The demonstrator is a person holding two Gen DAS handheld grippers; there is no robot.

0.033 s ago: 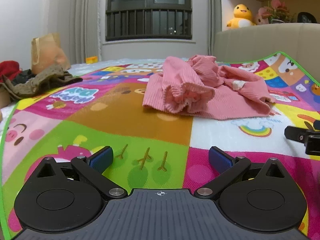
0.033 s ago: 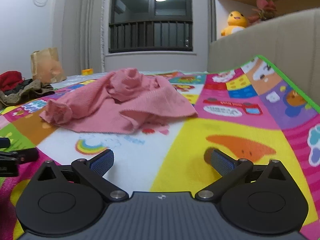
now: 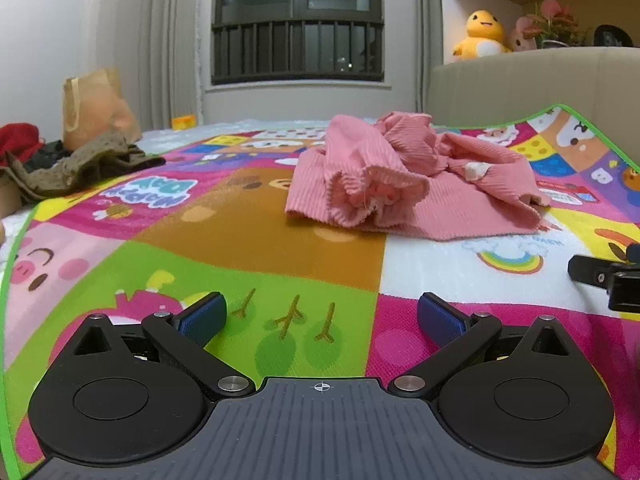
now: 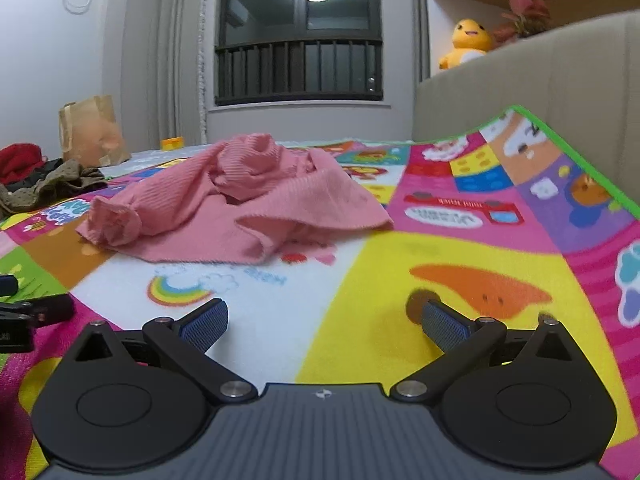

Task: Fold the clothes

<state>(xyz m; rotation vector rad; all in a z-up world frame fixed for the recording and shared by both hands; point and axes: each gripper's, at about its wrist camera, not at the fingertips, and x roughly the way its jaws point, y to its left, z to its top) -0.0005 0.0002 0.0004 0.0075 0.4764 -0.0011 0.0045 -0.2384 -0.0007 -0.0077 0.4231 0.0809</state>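
Note:
A crumpled pink ribbed garment lies in a heap on the colourful play mat. It also shows in the right wrist view. My left gripper is open and empty, low over the mat, well short of the garment. My right gripper is open and empty too, also short of the garment, over the mat. The right gripper's finger shows at the right edge of the left wrist view. The left gripper's finger shows at the left edge of the right wrist view.
A pile of brown and red clothes and a paper bag lie at the far left. A beige padded wall rises on the right, with the mat's edge curled up against it. Plush toys sit on its ledge.

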